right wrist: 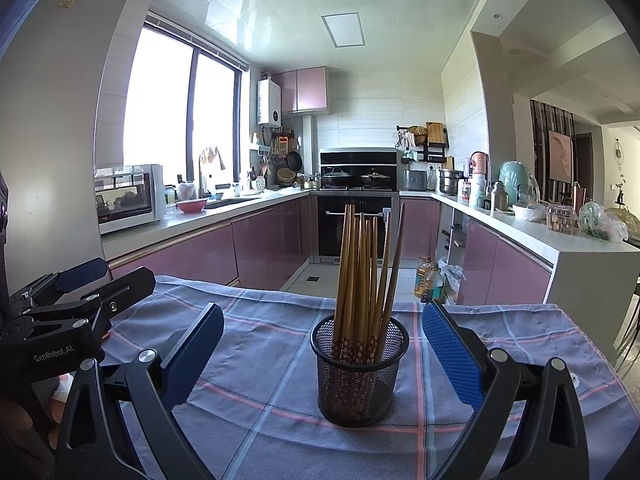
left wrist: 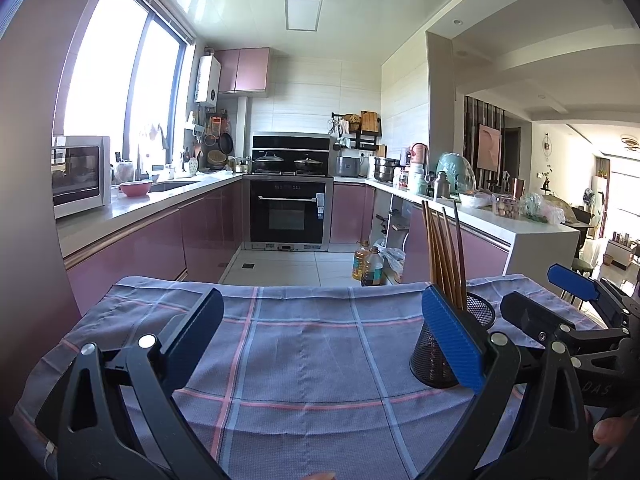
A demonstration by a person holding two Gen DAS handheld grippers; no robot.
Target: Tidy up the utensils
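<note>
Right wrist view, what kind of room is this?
A home kitchen, most likely: a built-in oven under a hob with lidded pans, pink cabinets below a counter with a sink, and a countertop oven. Chopsticks stand in a mesh holder on a checked cloth.

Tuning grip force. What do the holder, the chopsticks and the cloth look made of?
Holder: black wire mesh, most likely metal; the chopstick ends show through its open weave.
Chopsticks: look like wood or bamboo, brown and smooth, with dark flower-printed ends down in the cup.
Cloth: woven fabric, matte blue-grey with pink and pale check lines and soft creases.
Both grippers are open and hold nothing.
</note>
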